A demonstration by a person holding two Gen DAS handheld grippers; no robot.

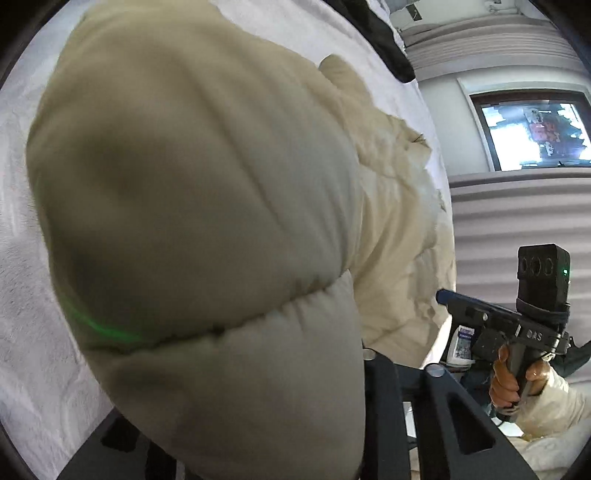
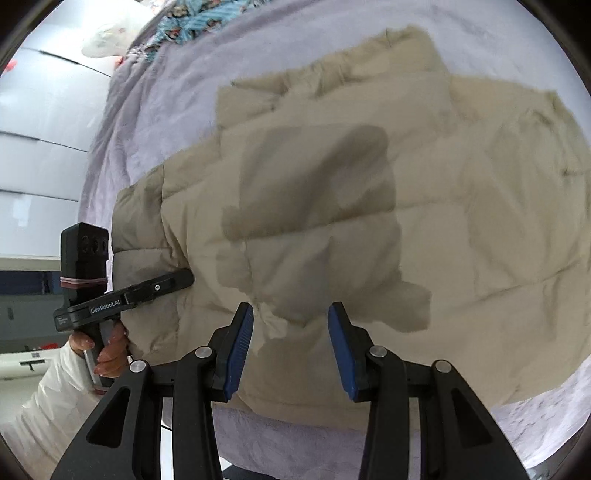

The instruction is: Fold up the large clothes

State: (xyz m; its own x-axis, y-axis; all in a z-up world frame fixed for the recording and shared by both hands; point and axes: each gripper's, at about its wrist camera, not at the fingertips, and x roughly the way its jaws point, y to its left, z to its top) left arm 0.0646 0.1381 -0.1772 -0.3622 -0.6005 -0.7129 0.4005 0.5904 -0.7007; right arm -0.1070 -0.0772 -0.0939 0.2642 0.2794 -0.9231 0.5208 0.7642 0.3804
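Note:
A beige quilted puffer jacket [image 2: 332, 206] lies spread on a bed with a pale lilac sheet [image 2: 155, 122]. My right gripper [image 2: 291, 347] is open and empty, hovering above the jacket's near hem; its blue pads [image 2: 238, 354] stand wide apart. My left gripper [image 2: 173, 282] shows at the jacket's left side, closed on a sleeve or side edge. In the left wrist view a lifted fold of the jacket [image 1: 192, 206] fills the frame and hides the left fingertips. The right gripper [image 1: 447, 297] shows there at the lower right, held in a hand.
A patterned blue cloth [image 2: 184, 22] lies at the bed's far end. A dark garment [image 1: 380, 33] lies on the white bedding [image 1: 33, 295]. A window [image 1: 532, 129] and grey ribbed wall [image 1: 517, 221] are to the right. A white wardrobe [image 2: 37, 147] stands left of the bed.

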